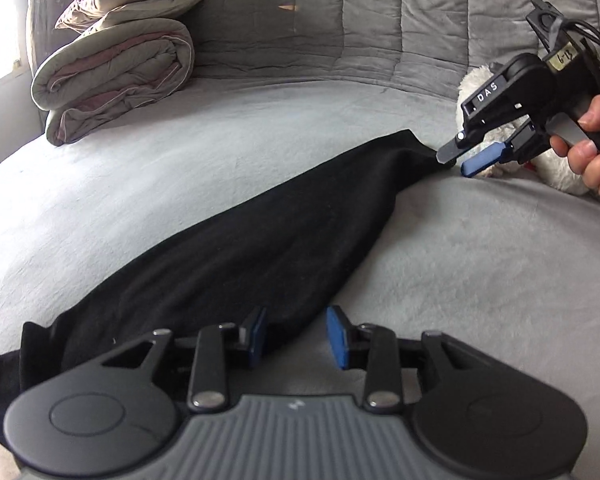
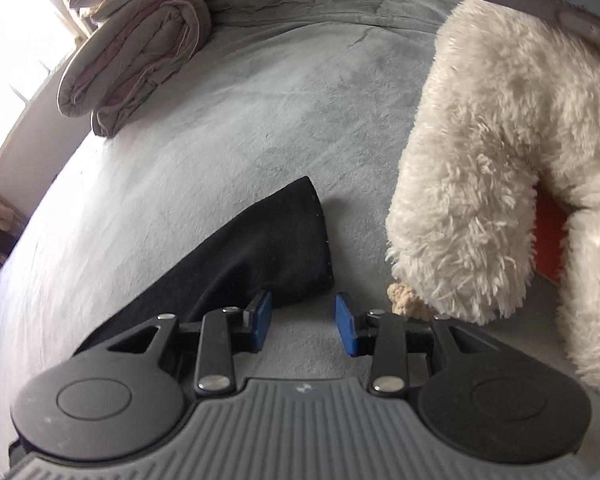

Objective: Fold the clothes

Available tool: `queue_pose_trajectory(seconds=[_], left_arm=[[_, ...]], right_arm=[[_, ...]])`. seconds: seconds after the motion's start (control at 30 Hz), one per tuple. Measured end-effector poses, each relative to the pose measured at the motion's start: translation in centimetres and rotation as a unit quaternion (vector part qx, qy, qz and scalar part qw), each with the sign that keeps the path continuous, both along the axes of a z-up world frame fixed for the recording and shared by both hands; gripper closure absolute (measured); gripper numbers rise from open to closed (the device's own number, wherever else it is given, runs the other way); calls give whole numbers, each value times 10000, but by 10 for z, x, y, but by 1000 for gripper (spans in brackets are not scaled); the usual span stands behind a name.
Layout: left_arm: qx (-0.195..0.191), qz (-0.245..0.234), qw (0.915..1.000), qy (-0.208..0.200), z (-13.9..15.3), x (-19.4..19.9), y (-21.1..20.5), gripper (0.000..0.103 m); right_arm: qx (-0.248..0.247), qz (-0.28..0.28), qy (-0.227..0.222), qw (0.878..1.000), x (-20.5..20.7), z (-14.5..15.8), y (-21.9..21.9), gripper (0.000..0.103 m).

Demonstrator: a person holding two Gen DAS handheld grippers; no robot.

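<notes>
A long black garment lies stretched flat across the grey bed cover. My left gripper is open at its near end, its blue pads on either side of the cloth's edge. My right gripper shows in the left wrist view at the garment's far end, open, with fingertips at the cloth's corner. In the right wrist view that far end of the garment lies just ahead of my open right gripper, the left pad over the cloth, nothing held.
A folded duvet with a pillow on top sits at the far left of the bed, also seen in the right wrist view. A white plush toy lies close on the right. A grey quilted headboard stands behind.
</notes>
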State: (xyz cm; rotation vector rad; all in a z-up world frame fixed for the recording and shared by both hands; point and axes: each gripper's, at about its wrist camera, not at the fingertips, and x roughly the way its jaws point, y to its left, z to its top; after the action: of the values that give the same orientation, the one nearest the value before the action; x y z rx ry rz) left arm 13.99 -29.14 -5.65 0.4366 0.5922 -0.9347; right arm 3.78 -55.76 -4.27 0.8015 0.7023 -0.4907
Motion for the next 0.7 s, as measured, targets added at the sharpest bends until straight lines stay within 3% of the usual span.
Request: queue_pose_trajectory(seconds=[0.1,0.13,0.17,0.2,0.4,0.47,0.6,0.67,0.7], left_arm=[[3,140,9999,-94,-4,-1,-8,69],[-16,208,9998,-51,-4,0,-11,75],[-43,279,9996,9,-4,2,-14,89],[-79,351,9993,60,-2,3,-17,96],[-502,557,9962,434,8,3,-28,97],[-493,548,9957,555,5,2,-32,96],[-294,439,9971,541,-5,-6,-41,93],[-355,391,9964,659,-1,-7,-41,72],[-399,379,9959,722,3,-7,-39,68]], right_arm=[[121,-277,-366,9989,-3,-7,-3,64],[99,-322,-428,9985,-2,-8,-2,71],[54,-293,-436,9986,0,-9,-2,90],[-12,-241,-412,9989,2,-8,-1,91],[-1607,-28,284,9866,13,22,6,93],[-2038,27,623,9770,17,21,6,93],[-2114,112,955,9727,21,2,-1,93],[-2243,189,1049,9687,25,-3,1,93],[-2329,221,1080,9662,26,-4,4,93]])
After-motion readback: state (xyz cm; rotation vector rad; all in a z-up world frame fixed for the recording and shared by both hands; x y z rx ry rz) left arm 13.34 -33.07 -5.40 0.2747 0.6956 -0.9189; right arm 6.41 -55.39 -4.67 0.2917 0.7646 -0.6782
